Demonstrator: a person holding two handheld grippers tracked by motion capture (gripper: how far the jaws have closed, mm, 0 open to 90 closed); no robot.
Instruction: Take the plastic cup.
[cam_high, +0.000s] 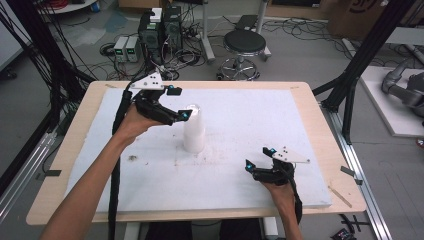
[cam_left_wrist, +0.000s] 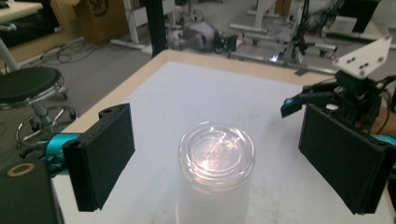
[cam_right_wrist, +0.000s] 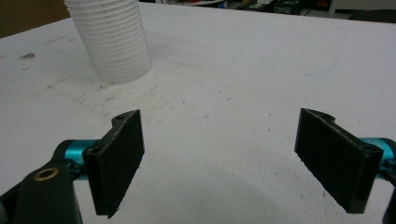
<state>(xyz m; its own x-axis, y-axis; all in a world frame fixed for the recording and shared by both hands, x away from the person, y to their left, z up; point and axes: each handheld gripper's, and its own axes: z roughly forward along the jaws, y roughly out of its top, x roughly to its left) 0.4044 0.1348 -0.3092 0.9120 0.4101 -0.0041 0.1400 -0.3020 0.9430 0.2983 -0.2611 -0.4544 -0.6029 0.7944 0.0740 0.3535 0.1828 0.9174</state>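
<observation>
The left gripper (cam_high: 176, 104) hangs just above the top of a stack of upturned plastic cups (cam_high: 194, 131), its jaws spread wide and clasping nothing; in the left gripper view the two black pads (cam_left_wrist: 100, 156) stand on either side of the stack's clear round base (cam_left_wrist: 216, 154), apart from it, which suggests the person is lining up to pinch the topmost cup from above; the stack stands upright near the middle of the white foam board (cam_high: 250, 115), mouth down, so a squeeze on the upper wall would likely lift one cup off the rest; its ribbed side (cam_right_wrist: 112, 39) shows many nested rims, too many to count surely; the right gripper (cam_high: 260, 159) rests low near the board's front edge, well apart from the stack, jaws likewise released and empty, probably waiting to steady the pile; there are two grippers, one stack and one board on one wooden table (cam_high: 75, 145).
</observation>
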